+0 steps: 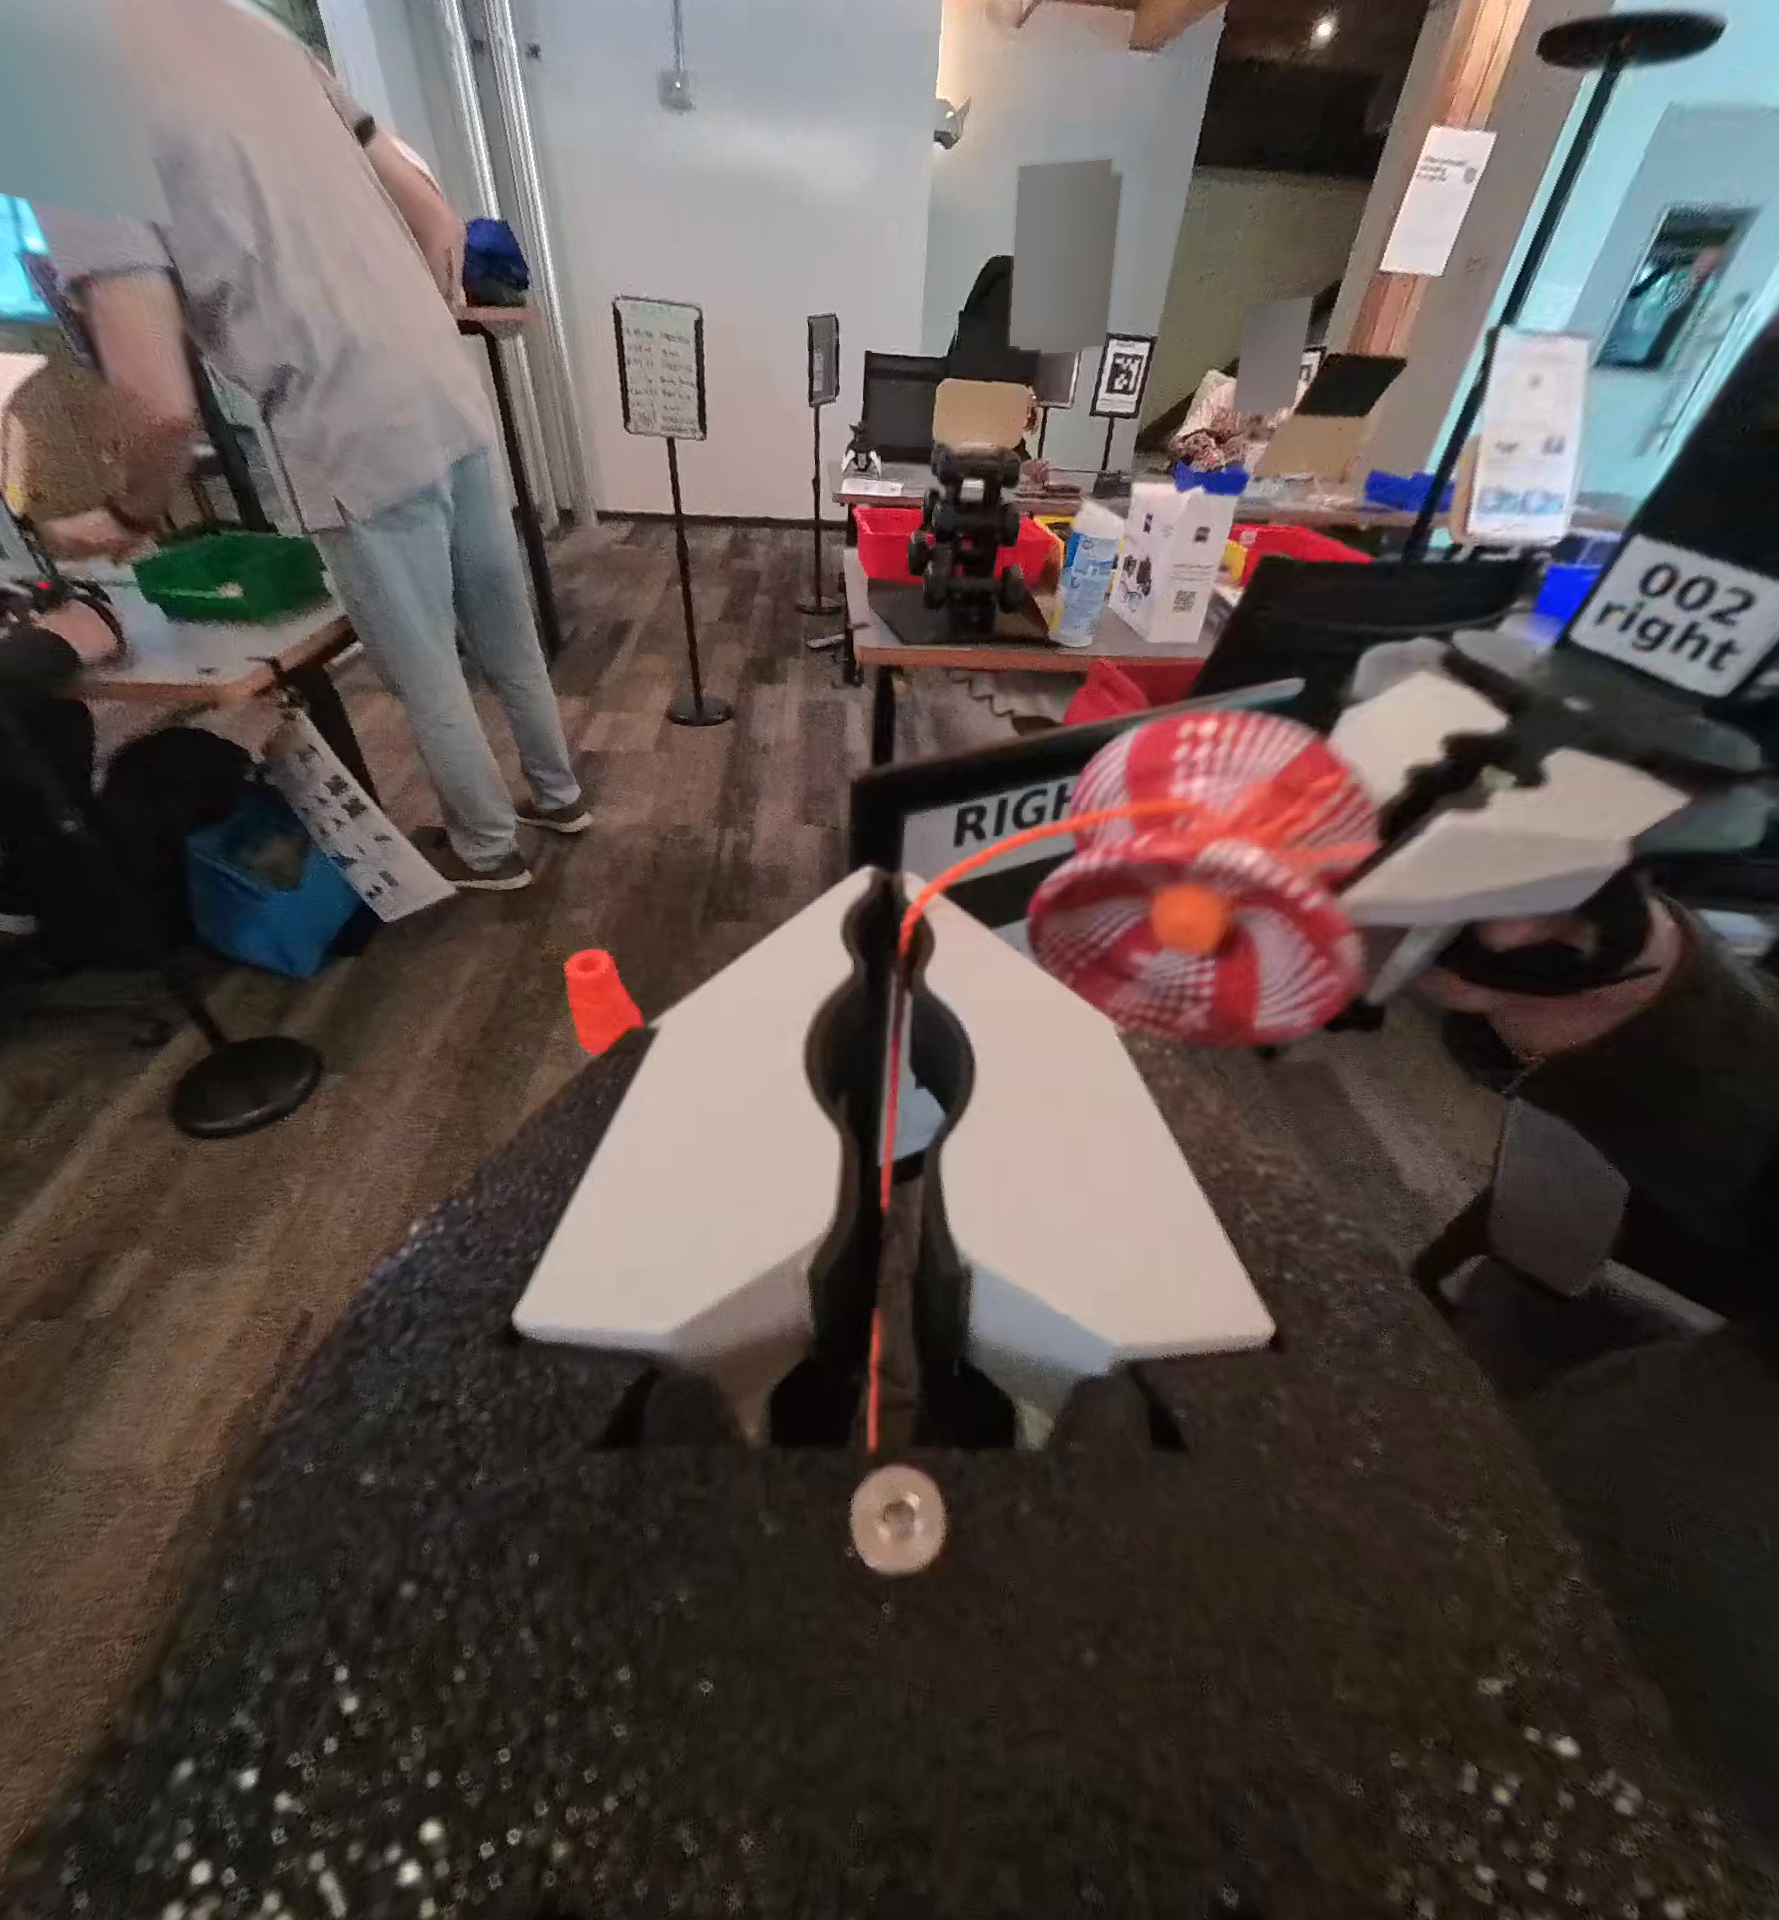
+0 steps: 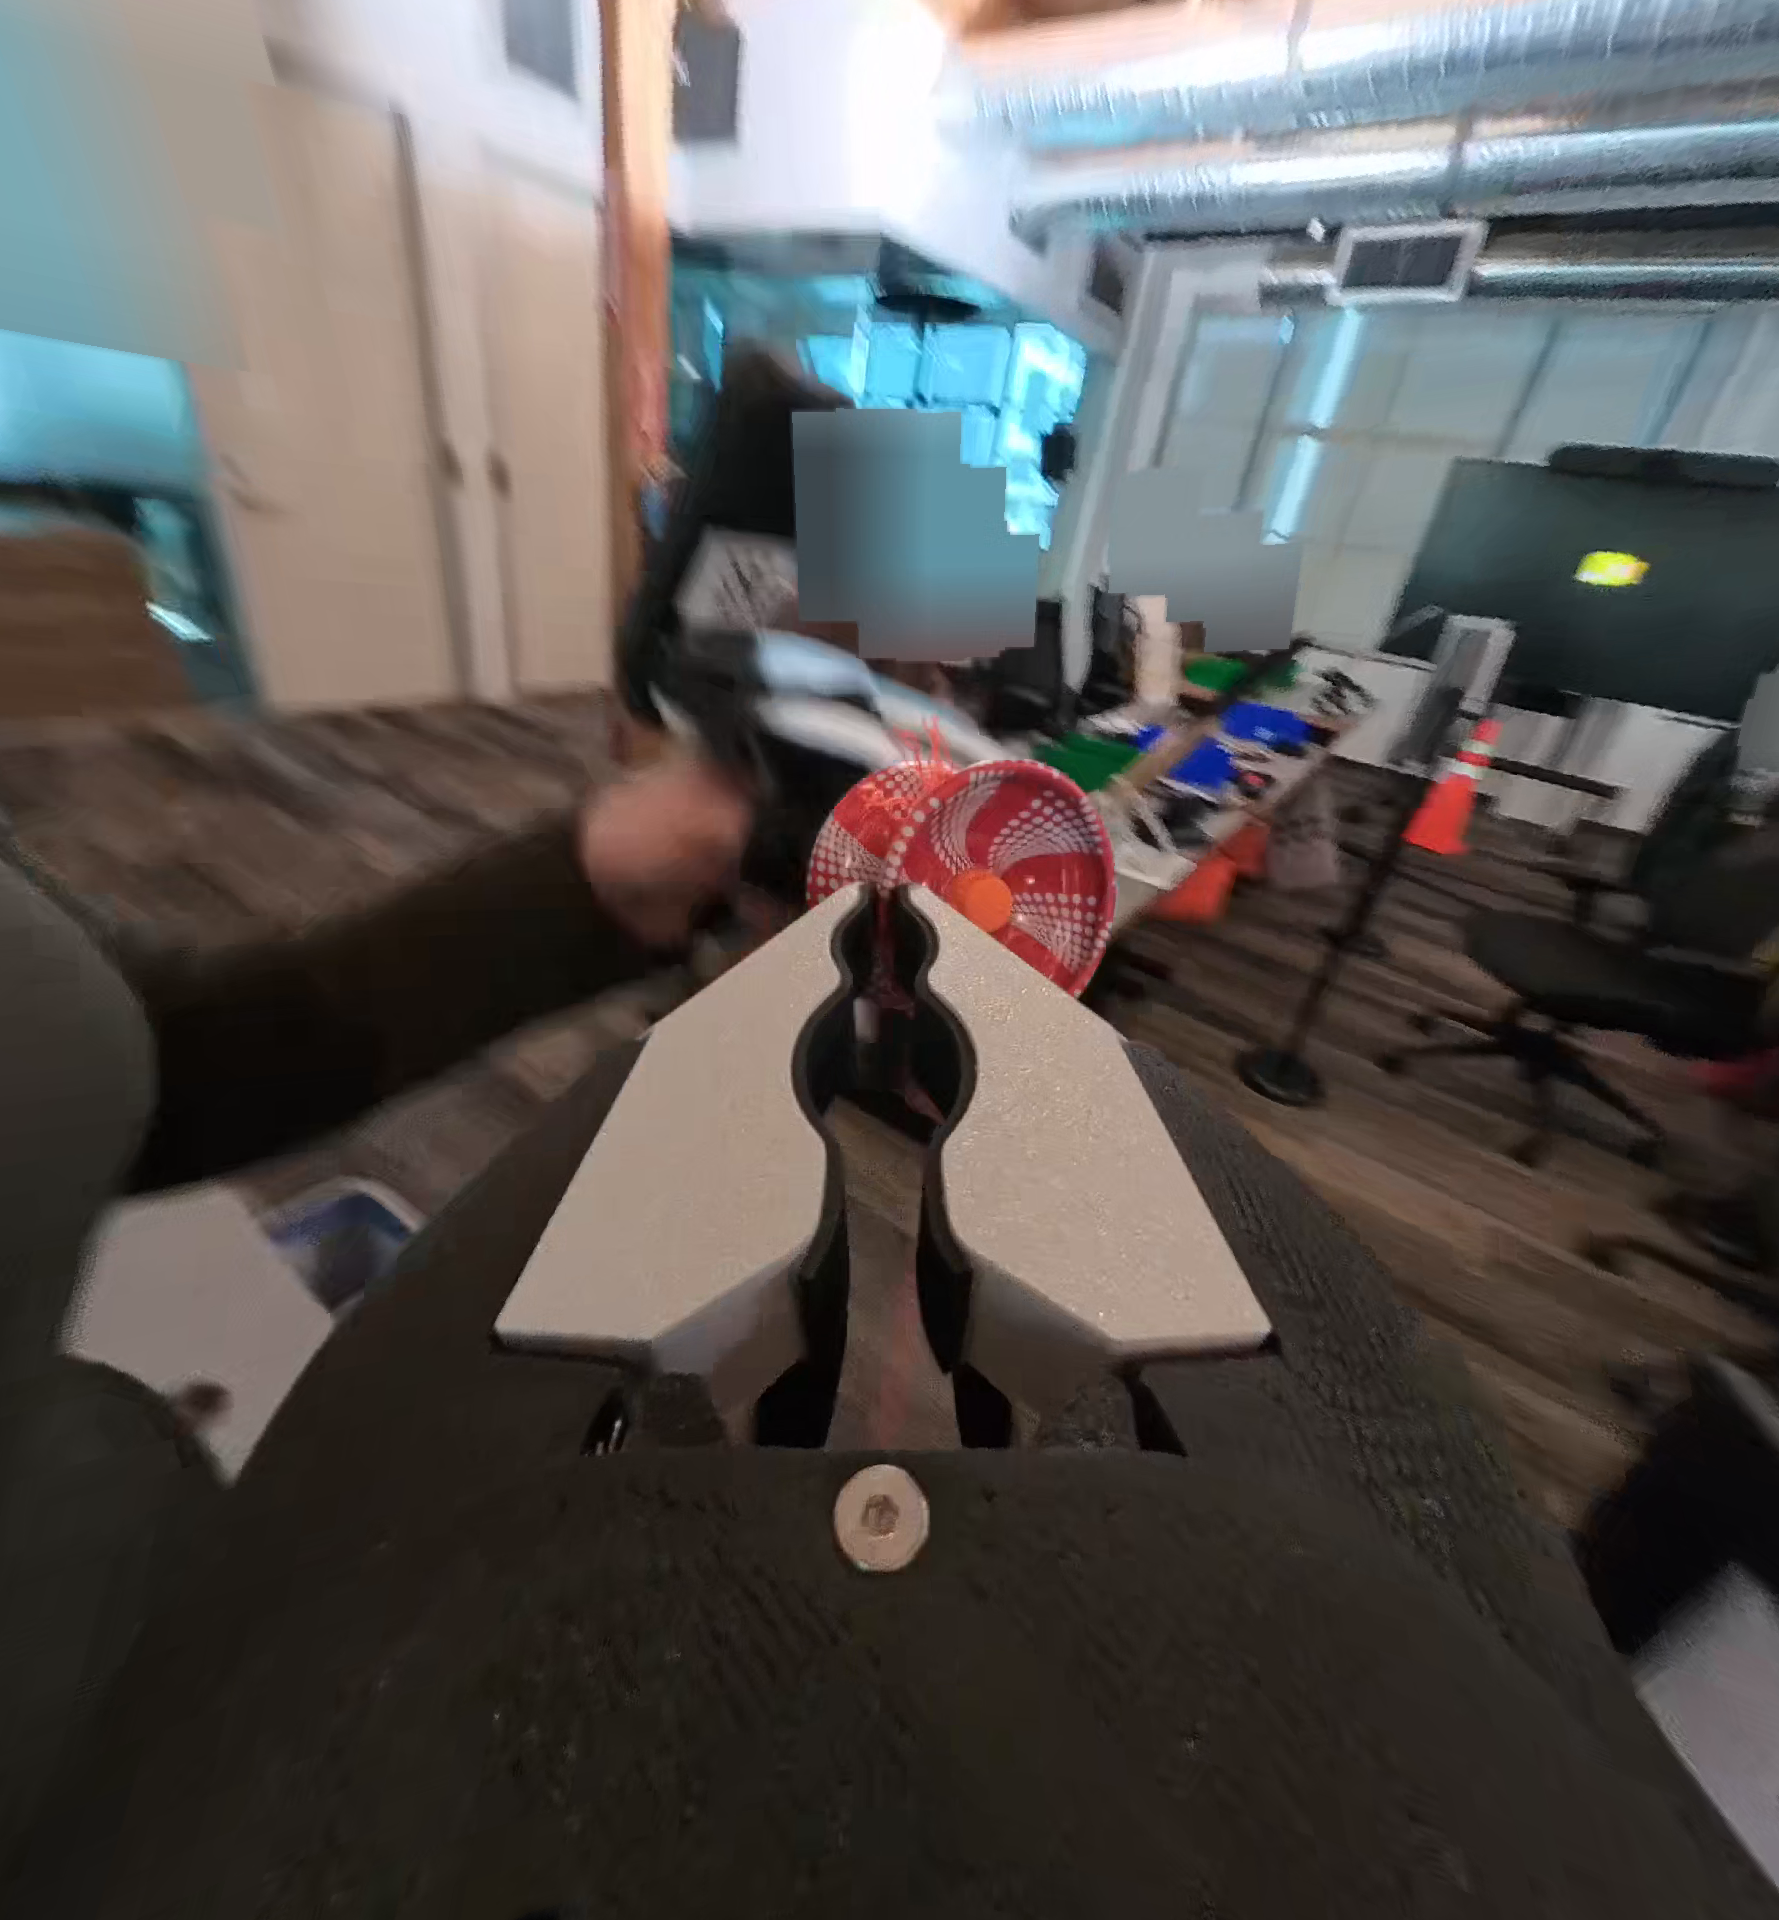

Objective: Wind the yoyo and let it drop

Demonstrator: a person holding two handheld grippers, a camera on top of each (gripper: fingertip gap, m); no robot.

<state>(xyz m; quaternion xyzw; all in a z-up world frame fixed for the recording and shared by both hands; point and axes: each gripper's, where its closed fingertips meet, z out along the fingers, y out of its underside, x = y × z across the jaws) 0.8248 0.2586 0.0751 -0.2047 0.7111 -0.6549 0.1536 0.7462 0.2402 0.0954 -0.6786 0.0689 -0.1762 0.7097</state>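
A red-and-white yoyo (image 1: 1202,894) is clamped at the tips of the right claw (image 2: 887,902), while its orange string (image 1: 890,1091) is pinched in the closed left claw (image 1: 890,904), held level just beside it.

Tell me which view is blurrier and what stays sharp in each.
Right wrist view: the room smears heavily with motion blur, while the right gripper and the yoyo it clamps stay fairly crisp. Left wrist view: sharper overall; the left gripper and orange string are clear, edges bend from wide-angle distortion.
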